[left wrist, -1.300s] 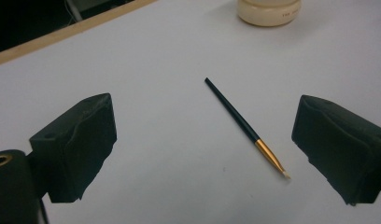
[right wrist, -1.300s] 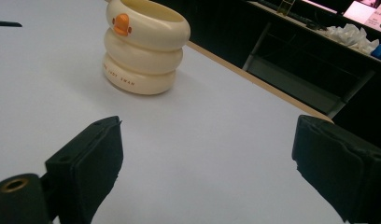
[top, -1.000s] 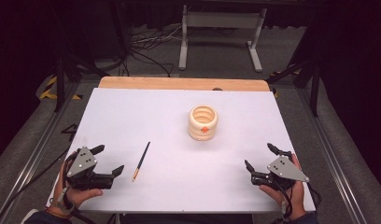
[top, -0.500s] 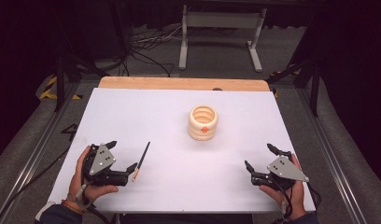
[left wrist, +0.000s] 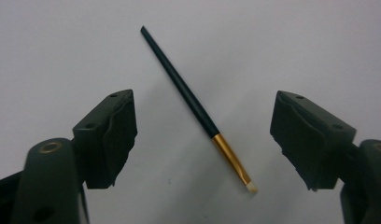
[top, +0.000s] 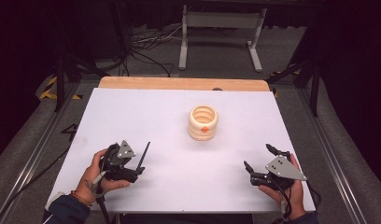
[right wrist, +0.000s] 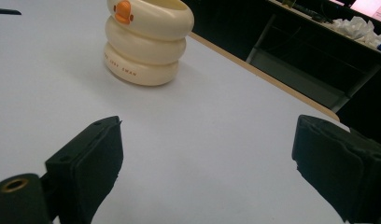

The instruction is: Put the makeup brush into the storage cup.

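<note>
My left gripper [left wrist: 202,140], jaws closing but not touching, straddles the thin dark brush with a gold ferrule [left wrist: 198,107] at centre frame, ready to pinch it; my right gripper [top: 258,163] rests spread.

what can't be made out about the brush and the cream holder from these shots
- Brush: in the high view the left gripper covers its bristle end, so only the dark handle shows.
- Cream holder: in the right gripper view the top edge cuts off its rim, and the small lettering on its lowest ring is too blurred to read.
- Holder's inside: the high view is too small to show whether anything is in it.
</note>
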`<action>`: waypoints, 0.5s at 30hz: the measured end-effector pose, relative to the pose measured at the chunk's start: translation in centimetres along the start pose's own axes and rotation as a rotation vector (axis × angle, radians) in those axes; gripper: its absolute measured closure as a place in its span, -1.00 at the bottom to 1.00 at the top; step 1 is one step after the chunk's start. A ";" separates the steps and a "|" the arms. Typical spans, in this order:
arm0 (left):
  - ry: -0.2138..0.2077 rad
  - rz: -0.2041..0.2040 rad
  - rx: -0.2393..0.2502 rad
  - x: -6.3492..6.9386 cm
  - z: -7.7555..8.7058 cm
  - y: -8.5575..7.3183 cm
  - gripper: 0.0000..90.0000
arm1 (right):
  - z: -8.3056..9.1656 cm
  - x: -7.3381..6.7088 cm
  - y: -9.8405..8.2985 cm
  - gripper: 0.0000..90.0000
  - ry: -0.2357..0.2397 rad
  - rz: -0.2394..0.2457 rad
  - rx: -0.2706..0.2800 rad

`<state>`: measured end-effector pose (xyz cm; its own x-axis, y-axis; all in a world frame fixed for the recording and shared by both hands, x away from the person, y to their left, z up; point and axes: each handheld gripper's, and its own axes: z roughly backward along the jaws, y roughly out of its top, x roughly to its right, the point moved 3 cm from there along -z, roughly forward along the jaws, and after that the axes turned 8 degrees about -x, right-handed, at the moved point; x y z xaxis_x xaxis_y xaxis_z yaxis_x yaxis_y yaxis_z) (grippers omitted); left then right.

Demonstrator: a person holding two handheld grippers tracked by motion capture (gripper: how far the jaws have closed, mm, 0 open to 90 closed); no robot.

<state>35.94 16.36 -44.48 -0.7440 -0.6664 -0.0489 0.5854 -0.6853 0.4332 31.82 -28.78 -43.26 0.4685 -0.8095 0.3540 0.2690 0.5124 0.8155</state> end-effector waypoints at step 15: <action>-0.133 0.014 -0.230 -1.2 -2.0 0.9 0.01 | 0.0 0.1 0.0 -0.77 -0.019 -0.009 0.000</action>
<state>37.97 15.92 -45.78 -0.7623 -0.6422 0.0806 0.6423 -0.7353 0.2163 31.87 -28.91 -43.23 0.4498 -0.8195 0.3552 0.2734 0.5049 0.8188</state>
